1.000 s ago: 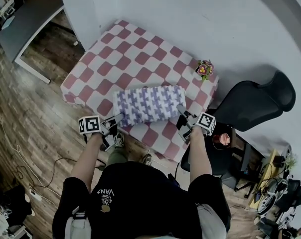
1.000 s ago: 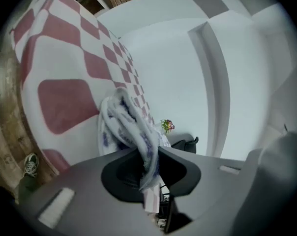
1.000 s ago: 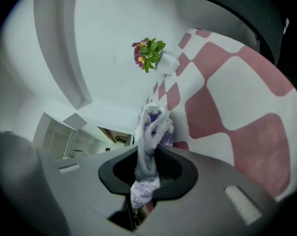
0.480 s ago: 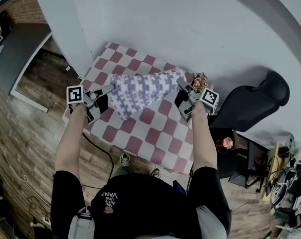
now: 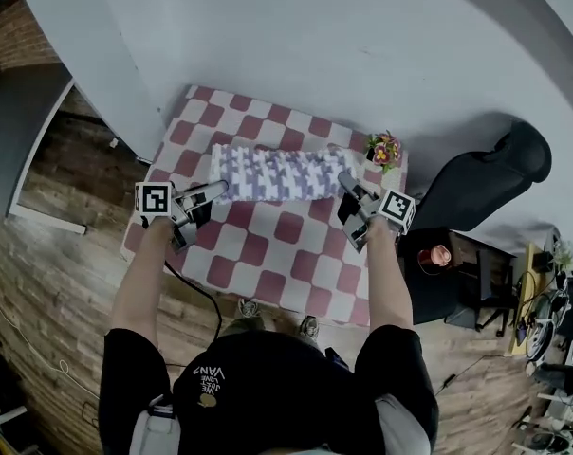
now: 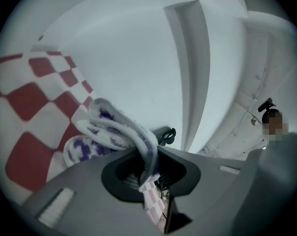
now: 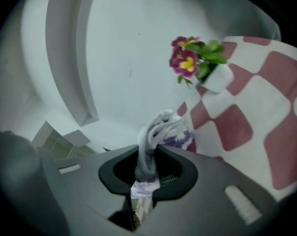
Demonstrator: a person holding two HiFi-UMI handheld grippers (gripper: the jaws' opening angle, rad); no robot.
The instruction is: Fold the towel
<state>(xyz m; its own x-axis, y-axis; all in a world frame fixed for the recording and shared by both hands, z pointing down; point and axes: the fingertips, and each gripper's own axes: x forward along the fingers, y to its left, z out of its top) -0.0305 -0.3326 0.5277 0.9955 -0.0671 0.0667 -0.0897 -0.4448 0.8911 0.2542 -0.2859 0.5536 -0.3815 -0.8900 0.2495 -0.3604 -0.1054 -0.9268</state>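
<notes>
The right gripper (image 7: 147, 175) has its jaws clamped on a bunched corner of the white-and-purple towel (image 7: 161, 128), which rises toward 12 o'clock. At 1 o'clock a flower pot (image 7: 216, 77) stands on the red-and-white checked tablecloth (image 7: 242, 127), which spreads toward 3 o'clock. A white wall (image 7: 129, 58) is behind.

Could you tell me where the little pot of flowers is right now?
In the head view the pot of flowers stands at the far right corner of the checkered table, just past the towel end that the right gripper holds.
</notes>
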